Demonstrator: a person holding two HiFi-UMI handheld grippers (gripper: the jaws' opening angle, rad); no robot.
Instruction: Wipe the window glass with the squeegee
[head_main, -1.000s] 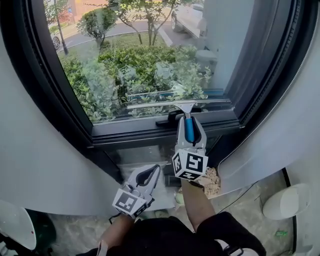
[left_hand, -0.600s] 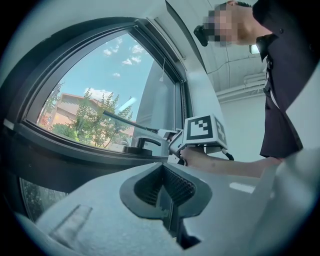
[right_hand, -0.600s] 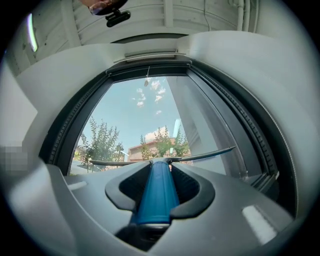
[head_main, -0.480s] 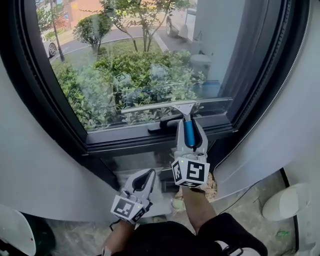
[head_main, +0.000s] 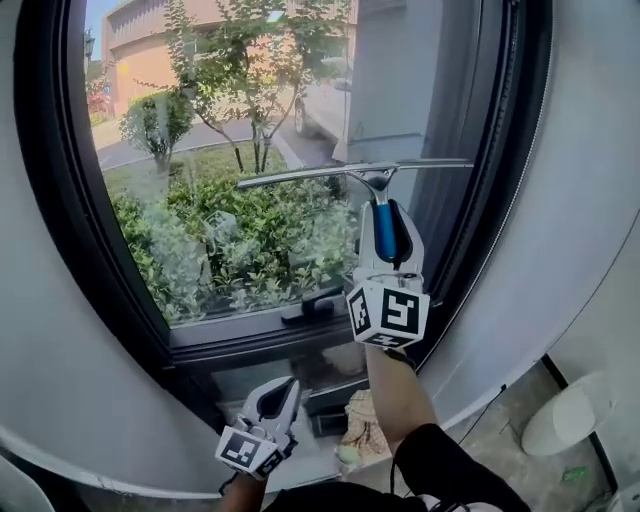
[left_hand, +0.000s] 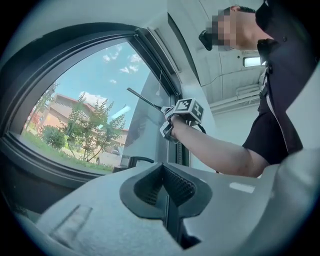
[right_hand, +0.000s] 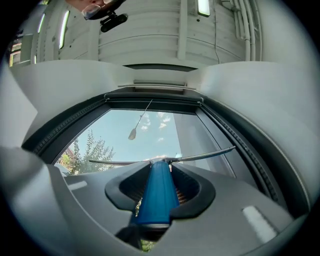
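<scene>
A: Where is the squeegee with the blue handle and long metal blade (head_main: 350, 172)?

B: Up at the clear window glass (head_main: 200, 120), in its right half and nearer the top edge than the bottom. The blade runs almost level, with its right end a little higher. That end reaches the pane's right edge, beside the dark window frame (head_main: 500, 150).

A: What holds it?

B: The right gripper (head_main: 386, 235), light grey with a marker cube at its back. Its jaws are clamped on the blue handle, which stands upright between them. In the right gripper view the handle fills the gap and the blade crosses above it.

A: Is the blade pressed on the glass?

B: I cannot tell. It sits right at the pane.

A: And the left gripper (head_main: 280, 392)?

B: It is low, below the window's bottom edge, well apart from the squeegee. Its jaws are closed together with nothing between them.

A: Anything else at the window?

B: A black lever handle (head_main: 308, 308) on the bottom frame rail, below the squeegee. Green shrubs (head_main: 250, 250) show through the glass.
</scene>
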